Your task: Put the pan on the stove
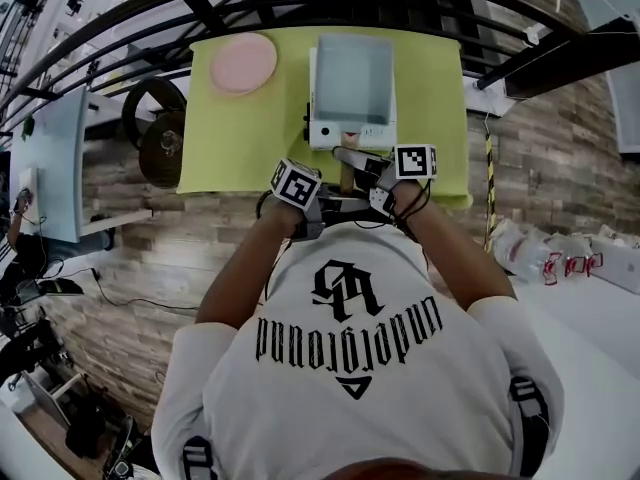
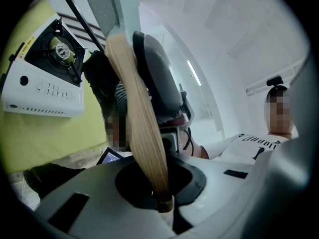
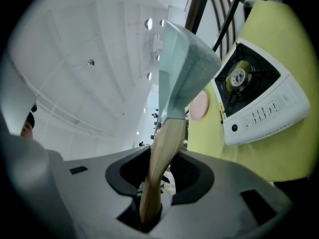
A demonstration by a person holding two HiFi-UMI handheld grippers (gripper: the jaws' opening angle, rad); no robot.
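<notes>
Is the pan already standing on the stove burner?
No: in the right gripper view the burner is bare, and the pan hangs apart from it, held by its handle.

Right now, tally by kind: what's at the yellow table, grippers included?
stove: 1
pan: 1
pink plate: 1
grippers: 2 (left gripper, right gripper, both clamped on the pan's wooden handle)
Total: 5
</notes>
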